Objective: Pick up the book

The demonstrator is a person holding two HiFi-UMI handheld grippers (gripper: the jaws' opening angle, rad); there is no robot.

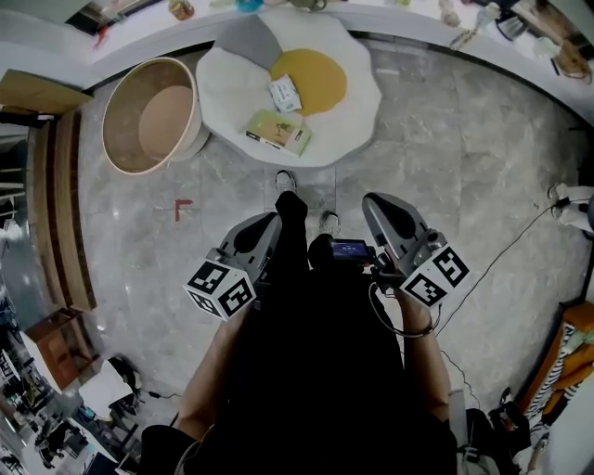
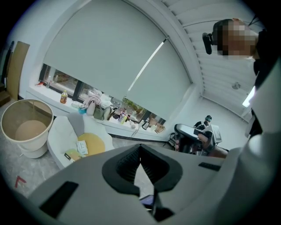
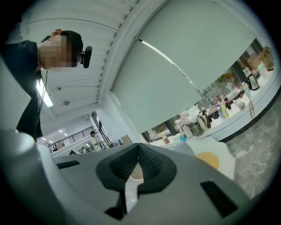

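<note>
Two books lie on a white egg-shaped floor cushion (image 1: 232, 88) with a yellow centre: a green book (image 1: 278, 131) near its front edge and a smaller white book (image 1: 285, 93) just behind it. Both also show in the left gripper view, the green book (image 2: 71, 155) and the white book (image 2: 82, 147). My left gripper (image 1: 267, 224) and right gripper (image 1: 376, 206) are held close to my body, well short of the cushion. The left gripper (image 2: 140, 151) and the right gripper (image 3: 138, 149) are both shut with nothing between their fingers.
A large round beige bucket (image 1: 153, 116) stands on the grey stone floor left of the cushion. A long white window ledge (image 1: 418, 28) crowded with bottles and bags curves behind it. Wooden panels (image 1: 65, 223) lie at the left. A cable (image 1: 501, 255) trails on the right.
</note>
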